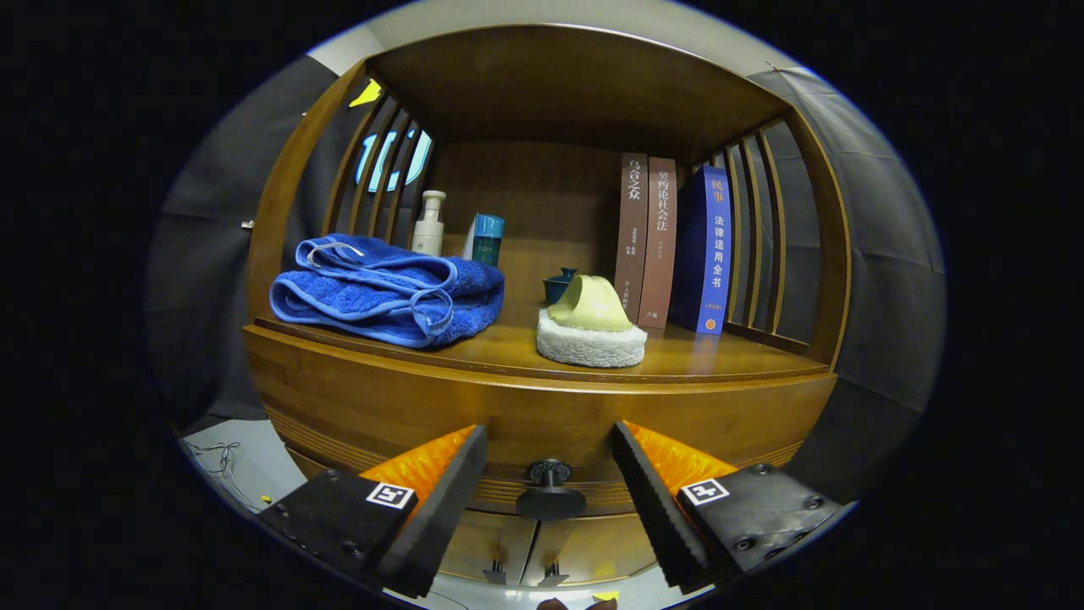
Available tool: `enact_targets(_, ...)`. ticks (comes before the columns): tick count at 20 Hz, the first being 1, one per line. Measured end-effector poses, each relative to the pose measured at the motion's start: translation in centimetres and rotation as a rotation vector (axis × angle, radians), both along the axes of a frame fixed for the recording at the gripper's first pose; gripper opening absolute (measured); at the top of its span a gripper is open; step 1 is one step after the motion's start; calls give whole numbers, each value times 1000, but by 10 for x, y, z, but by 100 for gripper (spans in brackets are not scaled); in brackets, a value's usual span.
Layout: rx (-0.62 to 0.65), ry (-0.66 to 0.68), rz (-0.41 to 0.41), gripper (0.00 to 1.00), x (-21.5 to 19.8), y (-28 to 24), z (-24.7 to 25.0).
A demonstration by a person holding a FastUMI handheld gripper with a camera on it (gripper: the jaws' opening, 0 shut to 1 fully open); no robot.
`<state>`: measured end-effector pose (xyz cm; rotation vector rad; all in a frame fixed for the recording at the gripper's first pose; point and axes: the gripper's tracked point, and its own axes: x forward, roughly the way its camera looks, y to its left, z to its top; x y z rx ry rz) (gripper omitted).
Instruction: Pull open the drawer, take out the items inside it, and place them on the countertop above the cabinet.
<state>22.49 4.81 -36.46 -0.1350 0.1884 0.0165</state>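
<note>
A wooden cabinet fills the view, its closed drawer front [542, 424] just ahead of my fingers. The drawer's dark round knob [550, 474] sits in the gap between my two fingers, untouched by either. My gripper [549, 453] is open, its orange-and-black fingers [440, 491] spread wide on both sides of the knob. Above the drawer runs the wooden countertop [677, 360]. The drawer's contents are hidden.
On the countertop lie a folded blue towel [389, 292] at the left, a white pad with a yellow-green piece on top [591, 326] in the middle, a small teal cup [559, 284], two bottles [429, 222] behind and three upright books [669, 246] at the right.
</note>
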Motion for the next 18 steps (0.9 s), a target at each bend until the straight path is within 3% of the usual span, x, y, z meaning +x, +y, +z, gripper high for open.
enact_targets(7, 36, -36, 33, 99, -38, 9, 49)
enact_targets(13, 100, -74, 84, 99, -82, 23, 134)
enact_targets(18, 159, -123, 38, 99, -127, 9, 223)
